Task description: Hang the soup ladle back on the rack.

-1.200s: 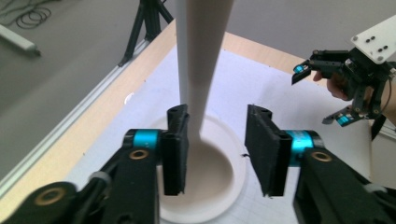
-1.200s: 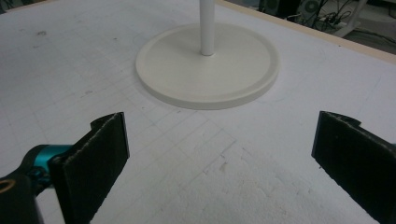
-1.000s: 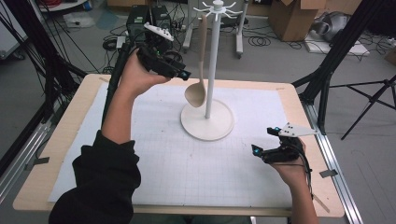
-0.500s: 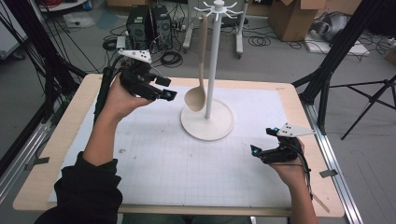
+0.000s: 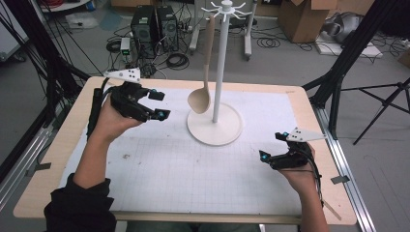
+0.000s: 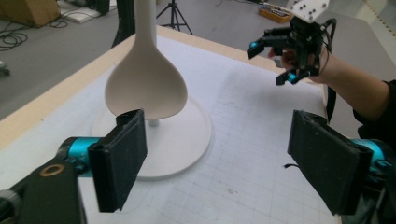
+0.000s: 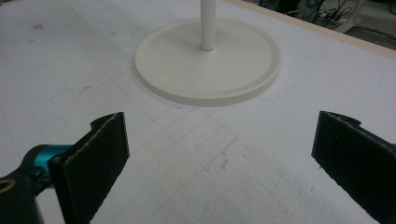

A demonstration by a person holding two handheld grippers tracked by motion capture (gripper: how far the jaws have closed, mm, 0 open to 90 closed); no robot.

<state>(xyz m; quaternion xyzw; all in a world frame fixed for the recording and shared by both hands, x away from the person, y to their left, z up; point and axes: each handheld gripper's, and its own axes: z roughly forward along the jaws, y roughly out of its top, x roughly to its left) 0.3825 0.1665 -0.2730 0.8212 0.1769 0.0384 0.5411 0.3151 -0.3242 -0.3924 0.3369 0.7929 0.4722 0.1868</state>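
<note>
1. We see the spoon (image 5: 203,72) hanging upright from the stand (image 5: 220,63), upper centre of the frame.
2. Left tool (image 5: 157,104), spread and empty, sits nearer, just left of the bowl.
3. Right tool (image 5: 273,147), also spread, rests lower right on the counter (image 5: 72,145).

Your left gripper (image 5: 153,104) is black, with turquoise accents near the jaws and a pale grey plate on top; your right gripper (image 5: 274,147) wears the same black, turquoise and grey. Your sleeve (image 5: 77,208) is black. The counter (image 5: 58,145) has a light wood edge, and the mat (image 5: 193,174) covering it is white with a faint grey grid and a few small dark specks. The stand (image 5: 215,126) is white to cream, pole and round base alike. The spoon (image 5: 199,99) hanging from it is beige. The floor (image 5: 290,58) beyond is grey.
</note>
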